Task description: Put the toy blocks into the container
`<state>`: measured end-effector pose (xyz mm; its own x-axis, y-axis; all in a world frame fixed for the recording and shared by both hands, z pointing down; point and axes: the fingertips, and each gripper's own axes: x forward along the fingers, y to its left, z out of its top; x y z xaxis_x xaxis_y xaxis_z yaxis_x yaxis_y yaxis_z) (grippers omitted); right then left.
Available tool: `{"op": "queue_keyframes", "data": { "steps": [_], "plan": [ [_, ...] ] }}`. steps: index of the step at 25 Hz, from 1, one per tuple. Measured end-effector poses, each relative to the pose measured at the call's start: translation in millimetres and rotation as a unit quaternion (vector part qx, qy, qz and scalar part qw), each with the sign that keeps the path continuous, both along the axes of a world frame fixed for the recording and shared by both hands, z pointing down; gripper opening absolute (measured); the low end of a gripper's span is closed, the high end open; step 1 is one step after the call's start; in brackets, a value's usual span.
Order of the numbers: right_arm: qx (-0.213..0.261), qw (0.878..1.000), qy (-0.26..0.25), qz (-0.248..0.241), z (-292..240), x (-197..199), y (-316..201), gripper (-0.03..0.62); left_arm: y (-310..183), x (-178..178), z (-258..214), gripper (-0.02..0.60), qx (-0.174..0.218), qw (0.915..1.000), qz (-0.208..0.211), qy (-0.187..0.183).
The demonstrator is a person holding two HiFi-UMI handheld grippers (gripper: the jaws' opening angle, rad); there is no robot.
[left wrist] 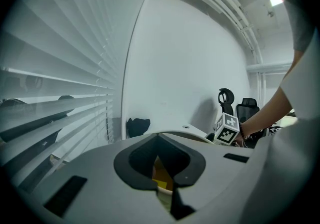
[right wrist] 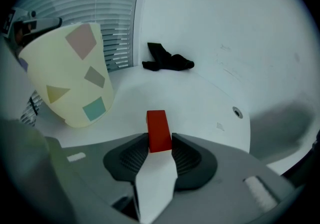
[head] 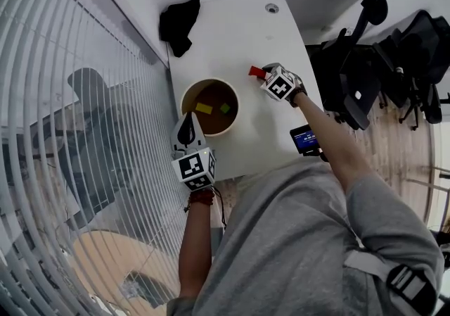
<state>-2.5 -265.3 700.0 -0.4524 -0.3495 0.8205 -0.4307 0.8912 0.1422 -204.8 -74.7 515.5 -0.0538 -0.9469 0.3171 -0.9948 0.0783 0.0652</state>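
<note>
Head view: container (head: 211,134), two blocks (head: 204,108); right gripper (head: 264,73) pinches red block (head: 256,71), left gripper (head: 188,123) rim.

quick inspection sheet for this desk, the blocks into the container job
surface: white table, round hole near its far end
job's things: container upright, yellow block and green block inside; red block still outside
clutter: black cloth at the far end; small device with a lit screen at the near edge
grippers: left gripper shut on the container's rim; right gripper shut on the red block
cables: thin dark cable by the left forearm
surroundings: window blinds left, office chairs right
</note>
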Motion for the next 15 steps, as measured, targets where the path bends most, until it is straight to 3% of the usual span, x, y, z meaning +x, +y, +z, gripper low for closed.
{"op": "queue_keyframes", "data": {
  "steps": [15],
  "plan": [
    [0.065, 0.991, -0.115, 0.008, -99.3, -17.6, 15.7, 0.153, 3.5, 4.6, 13.0, 0.008, -0.006, 0.9999, 0.006, -0.006]
  ]
}}
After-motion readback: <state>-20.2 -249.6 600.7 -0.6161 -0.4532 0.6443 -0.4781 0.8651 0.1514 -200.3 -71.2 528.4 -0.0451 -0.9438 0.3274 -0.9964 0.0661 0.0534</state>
